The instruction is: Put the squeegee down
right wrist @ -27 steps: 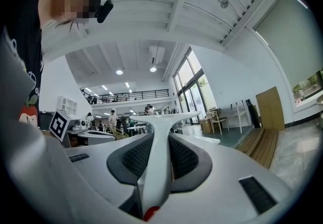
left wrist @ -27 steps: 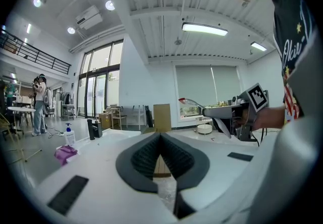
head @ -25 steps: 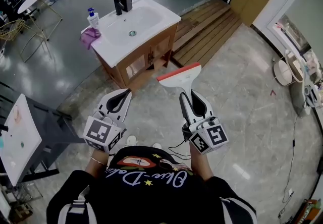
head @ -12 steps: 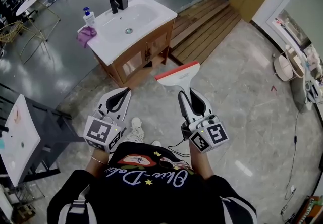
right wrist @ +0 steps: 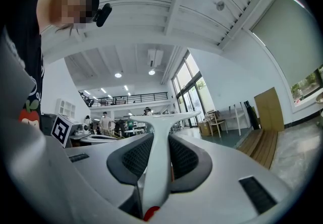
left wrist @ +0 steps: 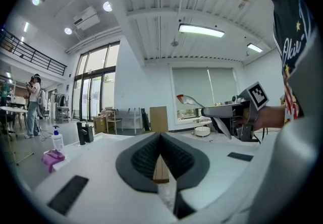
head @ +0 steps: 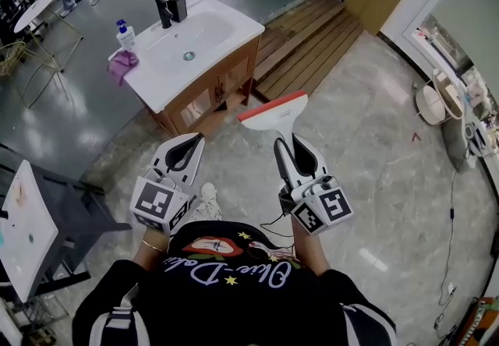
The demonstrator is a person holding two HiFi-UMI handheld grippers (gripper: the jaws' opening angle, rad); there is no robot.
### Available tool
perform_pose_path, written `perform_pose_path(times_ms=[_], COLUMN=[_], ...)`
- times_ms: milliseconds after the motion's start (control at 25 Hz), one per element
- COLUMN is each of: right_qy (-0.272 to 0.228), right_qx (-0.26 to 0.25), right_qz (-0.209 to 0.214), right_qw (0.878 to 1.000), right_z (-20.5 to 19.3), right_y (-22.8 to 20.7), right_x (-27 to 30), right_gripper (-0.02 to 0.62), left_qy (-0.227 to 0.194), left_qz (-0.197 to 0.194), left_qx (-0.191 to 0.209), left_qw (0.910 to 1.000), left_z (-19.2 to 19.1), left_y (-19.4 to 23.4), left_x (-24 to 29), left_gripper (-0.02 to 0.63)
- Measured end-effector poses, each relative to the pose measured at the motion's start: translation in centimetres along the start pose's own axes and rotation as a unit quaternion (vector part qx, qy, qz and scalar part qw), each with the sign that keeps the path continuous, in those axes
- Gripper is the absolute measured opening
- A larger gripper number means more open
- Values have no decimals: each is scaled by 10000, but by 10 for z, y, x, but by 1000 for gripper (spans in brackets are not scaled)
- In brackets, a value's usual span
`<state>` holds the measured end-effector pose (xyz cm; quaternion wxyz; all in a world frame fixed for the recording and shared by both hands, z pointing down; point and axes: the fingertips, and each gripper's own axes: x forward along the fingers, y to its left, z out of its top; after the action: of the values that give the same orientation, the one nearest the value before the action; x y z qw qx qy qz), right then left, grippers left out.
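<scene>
Squeegee (head: 273, 114) is clenched by its handle in the right tongs (head: 289, 145), its red-edged blade at the far end, above the marble floor (head: 366, 150) and right of the sink counter (head: 146, 81). The left tongs (head: 193, 140) are closed and empty.

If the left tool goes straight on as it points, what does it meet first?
Probably the cardboard sheet at the far wall; the sink lies left of that line. Depth is unclear.

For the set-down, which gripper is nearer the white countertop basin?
Left. The left gripper lines up below the white countertop basin; the right gripper, holding the red-edged white squeegee, sits farther right.
</scene>
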<state>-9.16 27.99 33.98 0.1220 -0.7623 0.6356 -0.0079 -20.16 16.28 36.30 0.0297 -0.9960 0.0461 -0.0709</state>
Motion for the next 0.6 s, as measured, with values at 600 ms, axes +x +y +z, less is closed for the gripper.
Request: perform_pose_path(times_ms=[600], right_qy=[122], right_qx=[74], right_qz=[-117], right_qw=[9998], right_z=[-10], right_y=[-25], right_x=[36], right_gripper=[109], left_qy=[68], left_qz=[-169], left_qx=[-39], left_qw=[9998], left_z=[-2], left_y=[28], left_x=[41], left_gripper=[-9])
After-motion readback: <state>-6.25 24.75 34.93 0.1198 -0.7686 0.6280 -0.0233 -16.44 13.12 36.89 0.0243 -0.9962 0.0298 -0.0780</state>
